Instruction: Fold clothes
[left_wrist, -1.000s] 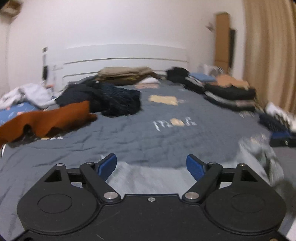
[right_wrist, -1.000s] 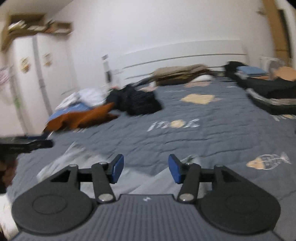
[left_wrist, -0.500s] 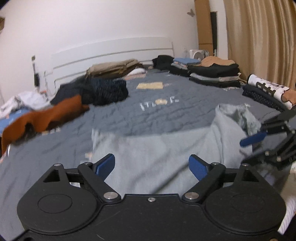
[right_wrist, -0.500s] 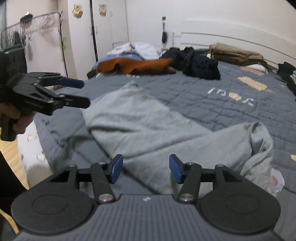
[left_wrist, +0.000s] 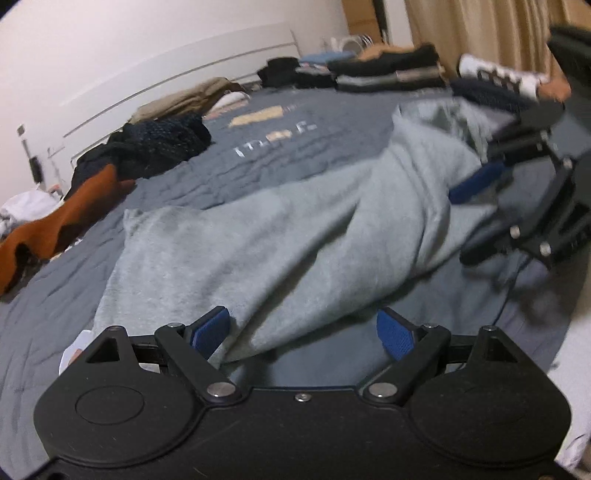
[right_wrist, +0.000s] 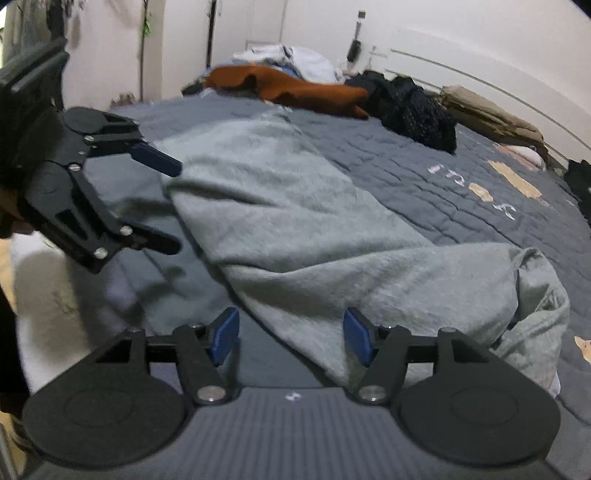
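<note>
On grey quilt (right_wrist: 424, 173), rumpled grey garment (left_wrist: 280, 243) between 2 grippers, left gripper (left_wrist: 303, 332) and right gripper (right_wrist: 291, 332), jaws wide, empty.

Two low, facing views, shared grey garment (left_wrist: 280, 236)

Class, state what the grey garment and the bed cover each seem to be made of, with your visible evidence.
Grey garment: probably soft, matt jersey or fleece knit; it looks fuzzy and drapes in rounded folds. Bed cover: likely quilted fabric, matt blue-grey; stitched lines leave padded ridges.
</note>
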